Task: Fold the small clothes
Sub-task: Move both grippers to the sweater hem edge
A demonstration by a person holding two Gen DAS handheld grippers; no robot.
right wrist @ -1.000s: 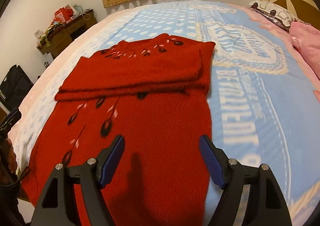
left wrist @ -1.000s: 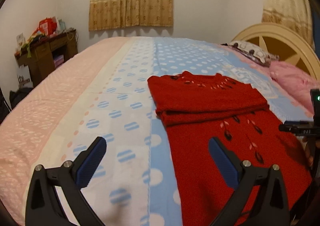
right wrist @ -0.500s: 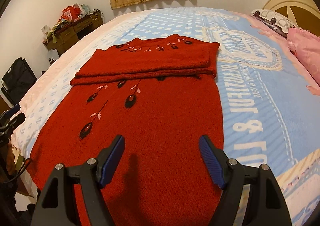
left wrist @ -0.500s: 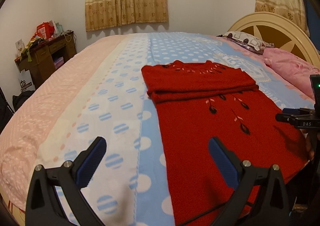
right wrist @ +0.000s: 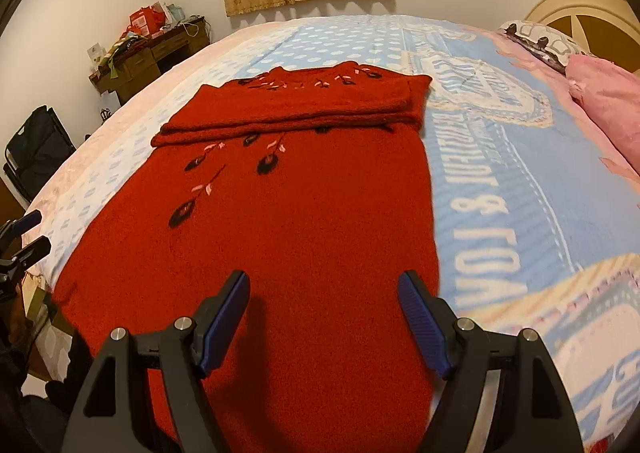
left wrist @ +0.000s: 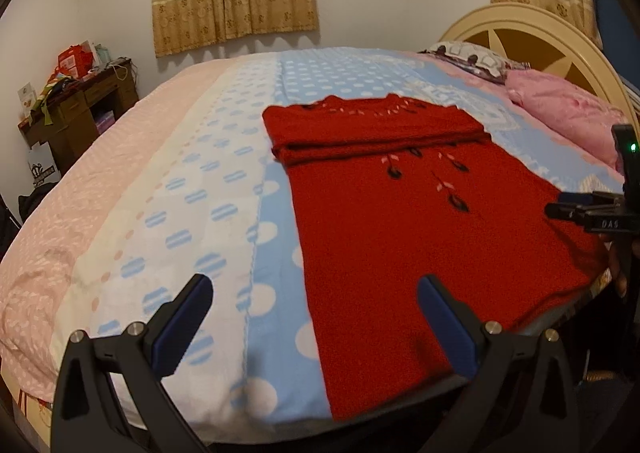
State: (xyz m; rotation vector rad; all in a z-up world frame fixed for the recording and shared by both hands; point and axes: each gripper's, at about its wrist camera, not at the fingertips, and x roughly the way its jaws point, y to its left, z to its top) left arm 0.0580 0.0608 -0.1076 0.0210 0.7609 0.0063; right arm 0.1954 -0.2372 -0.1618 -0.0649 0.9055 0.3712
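Note:
A red knitted sweater (left wrist: 420,221) with dark leaf embroidery lies flat on the bed, its sleeves folded across the chest at the far end. It also shows in the right wrist view (right wrist: 280,221). My left gripper (left wrist: 314,307) is open and empty, held above the bed's near edge over the sweater's left hem corner. My right gripper (right wrist: 324,305) is open and empty, held above the sweater's near hem. The right gripper shows at the right edge of the left wrist view (left wrist: 592,213); the left gripper shows at the left edge of the right wrist view (right wrist: 24,241).
The bed (left wrist: 200,193) has a pink, white and blue dotted cover. Pink pillows (left wrist: 560,113) and a cream headboard (left wrist: 532,33) are at the right. A cluttered wooden desk (left wrist: 76,105) stands by the left wall. A black bag (right wrist: 36,149) sits beside the bed.
Both grippers have pulled back toward the bed's near edge and risen; the sweater now looks farther away. Both stay open. The sweater has not moved.

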